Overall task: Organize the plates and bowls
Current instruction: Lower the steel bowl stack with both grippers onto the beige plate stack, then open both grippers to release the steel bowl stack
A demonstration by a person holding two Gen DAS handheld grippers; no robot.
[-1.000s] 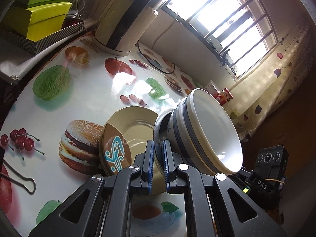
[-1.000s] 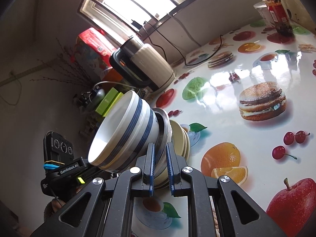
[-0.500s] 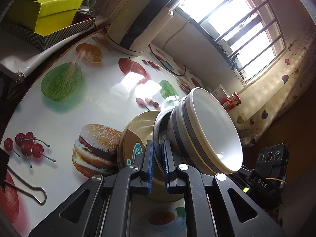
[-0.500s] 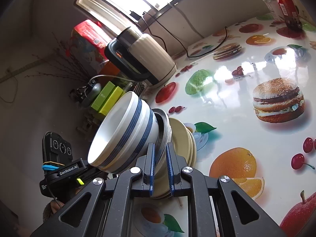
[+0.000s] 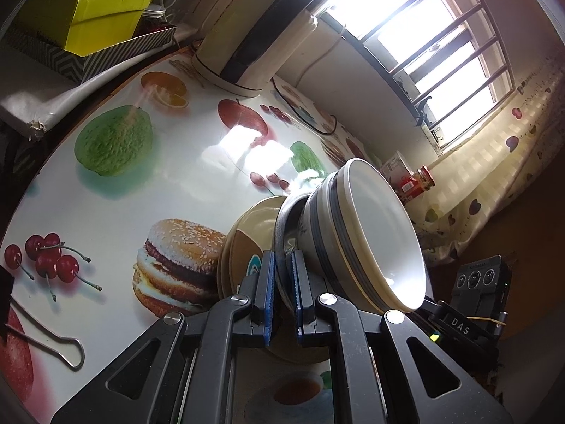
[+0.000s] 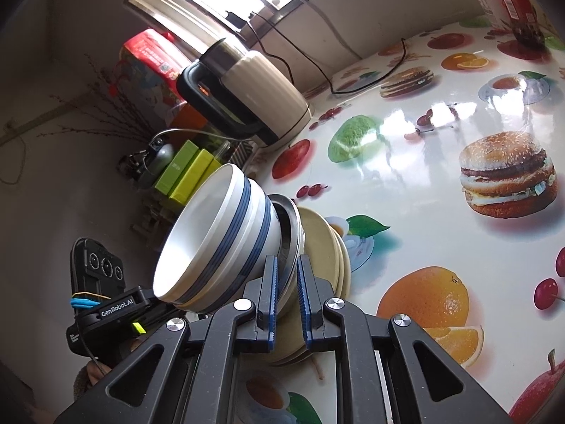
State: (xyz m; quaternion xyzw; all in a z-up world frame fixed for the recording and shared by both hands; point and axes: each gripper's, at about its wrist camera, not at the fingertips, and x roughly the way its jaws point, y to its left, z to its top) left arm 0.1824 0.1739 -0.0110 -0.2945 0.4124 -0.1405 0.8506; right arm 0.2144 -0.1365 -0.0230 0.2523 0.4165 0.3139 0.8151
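Nearest in both wrist views, each pair of blue-padded jaws is clamped on the rim of the same metal bowl (image 5: 282, 233): the left gripper (image 5: 281, 289) takes one side and the right gripper (image 6: 287, 293) the opposite side. Nested in that metal bowl is a white bowl with blue stripes (image 6: 215, 247), tilted so its mouth faces away from the table. Behind the metal bowl, stacked against it, are beige plates (image 6: 326, 247), one showing a brown and blue pattern in the left view. The whole stack sits low over the fruit-and-burger printed tablecloth (image 5: 106, 212). Farther off stand a cream electric kettle (image 6: 261, 95), green boxes (image 5: 102, 17) on the left, a red jar (image 5: 418, 183) on the right, and the barred window (image 5: 441, 35).
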